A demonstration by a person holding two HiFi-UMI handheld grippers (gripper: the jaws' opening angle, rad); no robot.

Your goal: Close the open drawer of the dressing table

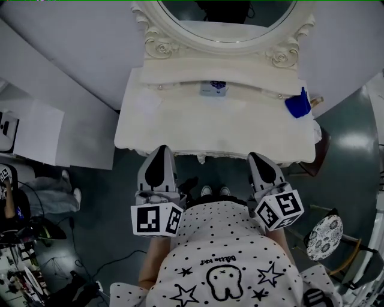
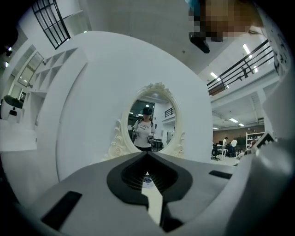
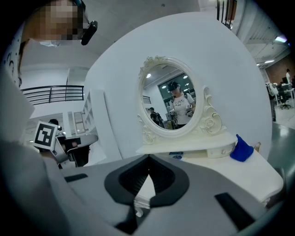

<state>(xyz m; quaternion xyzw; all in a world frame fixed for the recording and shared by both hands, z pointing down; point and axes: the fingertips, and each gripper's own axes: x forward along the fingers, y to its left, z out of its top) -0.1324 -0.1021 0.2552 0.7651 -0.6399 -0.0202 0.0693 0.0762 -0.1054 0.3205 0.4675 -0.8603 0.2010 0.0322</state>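
Drawer front [image 1: 207, 157] shows only as a thin cream strip with a small carved bump under the near edge of the dressing table's desk [image 1: 180, 129], in the middle of that edge. In the head view it does not stick out past the top, and whether it sits fully home I cannot tell. Both tools hang in the air just near of that edge, clear of the desk, close to the person's spotted shirt [image 1: 228, 252]. The left gripper [image 1: 161, 153] is on the left and points far toward the desk. Its jaws are clenched tip to tip with nothing between them, and its own view looks straight at the oval mirror [image 1: 228, 18]. The right gripper [image 1: 259, 160] is on the right, well apart from the left one. Its jaws are likewise pressed together at the tips and empty. Each carries its marker cube at the near end. Far across the desk, below the mirror's carved cream frame, runs a low shelf [image 1: 180, 81] with small knobs. A small blue-printed item [image 1: 214, 88] lies at the shelf's middle. A blue cloth-like thing [image 1: 297, 104] stands at the far right of the desk, beside the shelf's right end. The person's shoes [image 1: 215, 191] show on the floor between the two tools. A round patterned stool [image 1: 324, 237] stands on the floor to the near right.
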